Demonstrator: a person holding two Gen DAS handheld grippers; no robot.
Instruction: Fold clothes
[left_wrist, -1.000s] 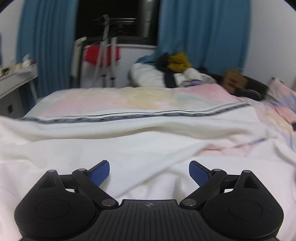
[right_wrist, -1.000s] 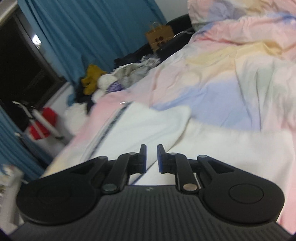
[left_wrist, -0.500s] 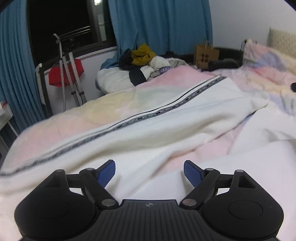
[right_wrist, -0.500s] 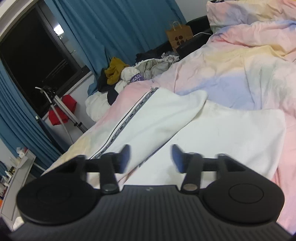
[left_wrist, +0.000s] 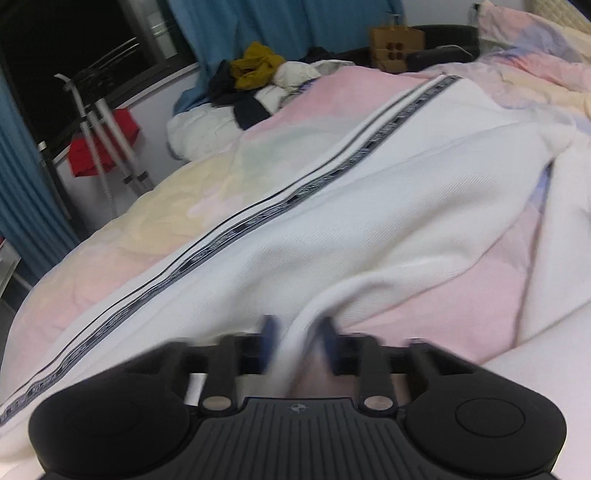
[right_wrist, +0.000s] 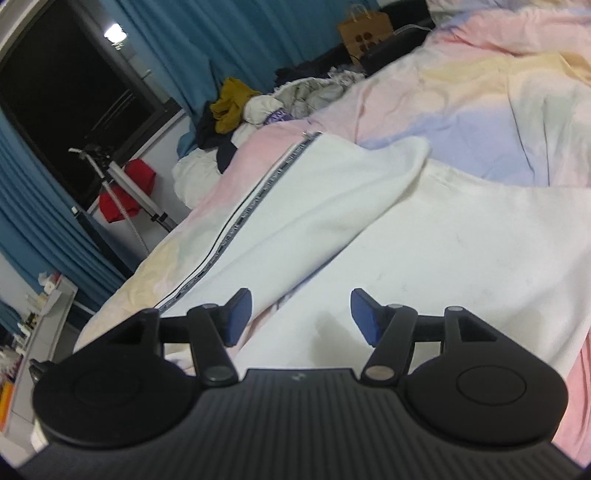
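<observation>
On the pastel duvet (right_wrist: 480, 92) we see the white garment (right_wrist: 332, 221) spread flat. Our left gripper (left_wrist: 297, 345), blurred, has its jaws narrow around a raised fold of it; our right gripper (right_wrist: 301, 315) hovers above, jaws wide.

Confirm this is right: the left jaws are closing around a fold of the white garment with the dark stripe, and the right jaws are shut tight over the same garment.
One detail is wrong. The right gripper is open, its jaws spread wide above the white garment, as the right wrist view shows. The rest stands: the left gripper has its jaws narrowed around a raised fold of that striped garment.
</observation>
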